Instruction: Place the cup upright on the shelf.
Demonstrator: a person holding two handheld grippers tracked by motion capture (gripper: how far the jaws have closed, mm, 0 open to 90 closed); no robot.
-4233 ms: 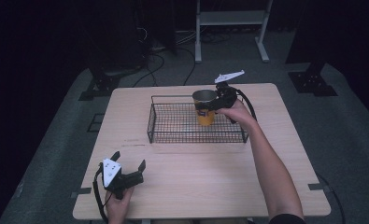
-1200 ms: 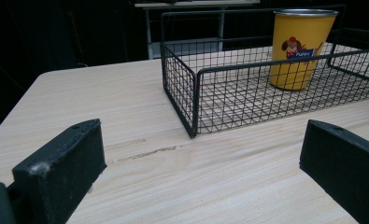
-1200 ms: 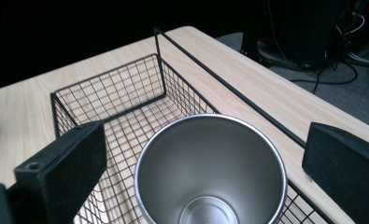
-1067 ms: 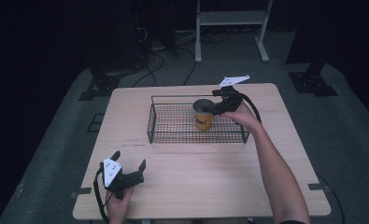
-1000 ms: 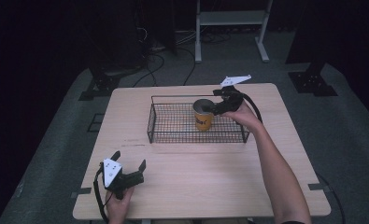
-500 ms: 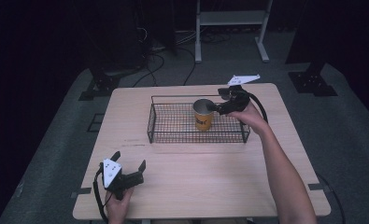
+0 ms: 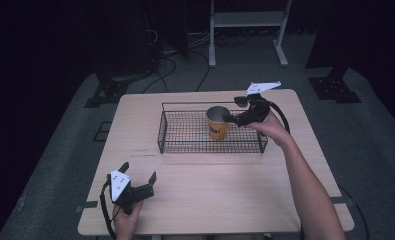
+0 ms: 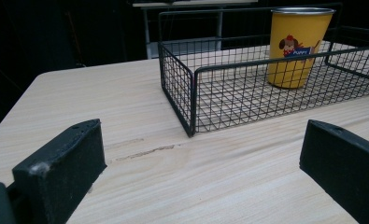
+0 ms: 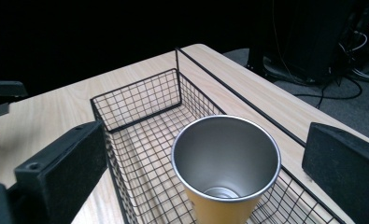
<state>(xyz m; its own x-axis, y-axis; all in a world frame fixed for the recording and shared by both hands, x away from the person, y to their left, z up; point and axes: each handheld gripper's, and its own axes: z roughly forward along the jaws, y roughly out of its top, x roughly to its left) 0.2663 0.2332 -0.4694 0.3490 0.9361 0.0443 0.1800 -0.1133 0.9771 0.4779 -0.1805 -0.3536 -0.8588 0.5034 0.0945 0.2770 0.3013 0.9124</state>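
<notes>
A yellow metal cup [image 7: 217, 125] with a cartoon print stands upright inside the black wire basket [image 7: 185, 145] at the back middle of the table. Its empty steel inside [image 9: 226, 156] faces up in the right gripper view; from the left gripper view the cup [image 8: 298, 44] shows through the basket mesh [image 8: 191, 105]. My right gripper [image 7: 237, 111] hovers open just right of and above the cup's rim, with nothing between its jaws. My left gripper [image 7: 137, 177] rests open on the table's front left, far from the basket.
The wooden table [image 7: 225, 185] has bare room in front of the basket and along its left side. A white metal stand [image 7: 247, 22] and cables lie on the dark floor behind the table.
The cup went from held over the basket's back edge to standing on the basket floor. My right gripper let go of it and drew back to the right. The left gripper stayed put.
</notes>
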